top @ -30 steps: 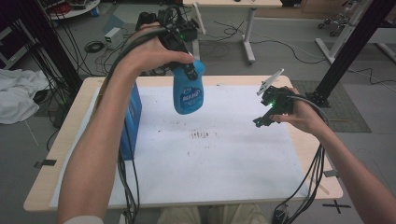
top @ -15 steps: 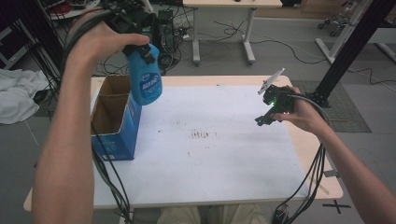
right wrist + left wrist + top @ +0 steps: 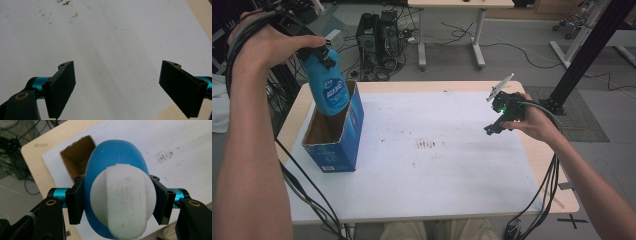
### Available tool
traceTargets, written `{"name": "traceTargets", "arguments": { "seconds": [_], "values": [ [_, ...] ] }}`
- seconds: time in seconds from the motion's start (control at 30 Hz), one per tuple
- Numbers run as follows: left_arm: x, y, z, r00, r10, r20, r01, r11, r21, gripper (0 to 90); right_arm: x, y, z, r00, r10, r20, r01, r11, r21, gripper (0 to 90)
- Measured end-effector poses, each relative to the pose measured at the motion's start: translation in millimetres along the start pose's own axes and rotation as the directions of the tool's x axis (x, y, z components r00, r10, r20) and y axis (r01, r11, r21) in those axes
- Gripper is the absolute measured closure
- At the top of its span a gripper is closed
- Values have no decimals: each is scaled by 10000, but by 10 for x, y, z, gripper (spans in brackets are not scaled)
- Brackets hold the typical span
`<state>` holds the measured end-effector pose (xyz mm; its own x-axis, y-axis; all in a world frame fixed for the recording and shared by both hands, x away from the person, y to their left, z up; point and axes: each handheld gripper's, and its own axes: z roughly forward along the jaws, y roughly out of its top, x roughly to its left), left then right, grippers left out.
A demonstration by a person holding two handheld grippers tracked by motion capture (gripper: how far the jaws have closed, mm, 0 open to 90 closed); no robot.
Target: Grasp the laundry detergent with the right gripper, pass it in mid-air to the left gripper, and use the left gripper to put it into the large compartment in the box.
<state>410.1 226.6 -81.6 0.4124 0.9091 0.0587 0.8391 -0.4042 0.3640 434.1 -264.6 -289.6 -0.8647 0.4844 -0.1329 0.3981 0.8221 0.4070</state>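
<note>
A blue bottle point(image 3: 328, 86) with a white cap point(image 3: 122, 205) hangs upright over the open top of a blue cardboard box point(image 3: 337, 134) at the table's left. My left gripper point(image 3: 319, 52) is shut on the bottle near its top, and in the left gripper view its jaws press both sides of the bottle point(image 3: 115, 160), with the brown inside of the box point(image 3: 78, 157) below. My right gripper point(image 3: 497, 120) hovers over the right side of the white sheet, open, with nothing between its fingers point(image 3: 62, 87).
A white sheet point(image 3: 432, 165) covers most of the wooden table point(image 3: 557, 185) and carries small dark marks point(image 3: 427, 145) at its middle. Cables hang off the front edge at both sides. Computer cases point(image 3: 379, 30) and another table stand on the floor behind.
My left gripper carried the bottle from above the table's middle back leftward and lowered it toward the box's open top. The right gripper stayed in place, open.
</note>
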Motion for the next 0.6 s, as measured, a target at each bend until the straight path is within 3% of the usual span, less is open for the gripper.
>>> {"name": "traceTargets", "arguments": {
  "seconds": [0.03, 0.07, 0.23, 0.27, 0.3, 0.33, 0.37, 0.4, 0.43, 0.5, 0.53, 0.57, 0.6],
  "values": [
    [0, 0, 0, 10000, 0, 0, 0, 10000, 0, 381, -18, 27, 68, 10000, -35, -37, 35, 9998, 205, 131],
    [70, -69, 48, 9994, -280, -189, 284, 9994, 210, 381, -20, 27, 68, 10000, -58, -34, 59, 9998, 187, 131],
    [116, -125, 111, 9987, -434, -248, 443, 9983, 366, 381, -18, 26, 74, 10000, -5, -40, 6, 9997, 258, 131],
    [-199, 125, -64, 9968, 707, 370, -689, 9965, -475, 381, -22, 28, 79, 10000, 2, -10, -2, 9996, 287, 131],
    [-199, 125, -64, 9968, 707, 370, -689, 9965, -475, 381, -17, 21, 62, 10000, 8, -11, -7, 9998, 199, 131],
    [154, -196, 222, 9980, -576, -271, 590, 9968, 533, 381, -18, 36, 99, 9999, -104, 10, 104, 9996, 253, 131],
    [142, -176, 188, 9980, -571, -261, 582, 9974, 426, 381, -24, 29, 80, 10000, -17, -12, 17, 9996, 287, 131],
    [-260, 164, -69, 9950, 876, 481, -848, 9947, -573, 381, -15, 33, 88, 10000, 18, -10, -17, 9994, 343, 131],
    [163, -279, 396, 9979, -616, -180, 627, 9955, 714, 381, -14, 20, 56, 10000, -10, -22, 11, 9998, 219, 131],
    [159, -251, 334, 9976, -651, -235, 664, 9958, 631, 381, -9, 42, 104, 9999, -110, 8, 110, 9995, 300, 131],
    [171, -383, 657, 9983, -576, 60, 566, 9926, 1078, 381, -17, 32, 87, 10000, 38, -5, -38, 9995, 310, 131],
    [162, -291, 423, 9977, -663, -170, 673, 9952, 711, 381, 8, 45, 122, 9999, -150, -9, 150, 9992, 377, 131],
    [170, -439, 785, 9984, -541, 161, 518, 9914, 1206, 381, -3, 45, 107, 9999, -99, 19, 98, 9994, 318, 131]
  ]
}}
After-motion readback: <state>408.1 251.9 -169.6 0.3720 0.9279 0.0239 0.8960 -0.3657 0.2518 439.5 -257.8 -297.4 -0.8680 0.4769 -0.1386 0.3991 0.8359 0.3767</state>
